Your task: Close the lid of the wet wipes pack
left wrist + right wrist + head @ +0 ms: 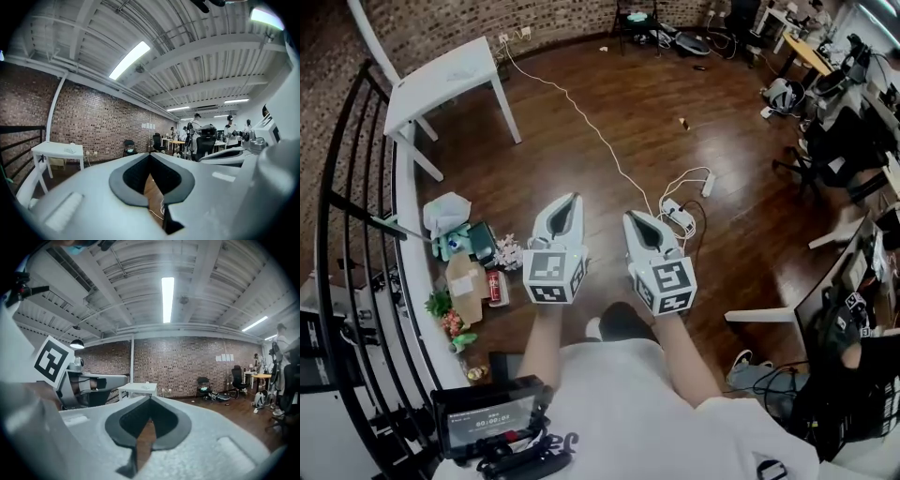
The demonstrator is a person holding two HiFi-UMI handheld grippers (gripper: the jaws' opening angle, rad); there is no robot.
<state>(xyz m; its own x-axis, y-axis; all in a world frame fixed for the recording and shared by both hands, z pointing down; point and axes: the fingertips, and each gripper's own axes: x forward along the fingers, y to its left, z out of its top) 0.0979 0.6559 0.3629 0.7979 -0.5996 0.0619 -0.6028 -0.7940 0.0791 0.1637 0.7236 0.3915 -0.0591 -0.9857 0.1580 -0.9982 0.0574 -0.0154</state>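
No wet wipes pack can be made out in any view. My left gripper (573, 198) and right gripper (631, 217) are held up side by side in front of the person, high over the wooden floor (609, 94). Both point away from the body, and each is shut with nothing between its jaws. In the left gripper view the left gripper (150, 155) has its jaws meeting at the tip, facing a brick wall (93, 126). The right gripper (150, 398) looks the same in the right gripper view, with the left gripper's marker cube (51, 359) beside it.
A white table (450, 75) stands at the far left. Bags, a box, a red can (495, 285) and flowers lie by the black railing (347, 206). A white cable runs to a power strip (680, 216). Desks and chairs stand at right; a screen device (487, 417) is below.
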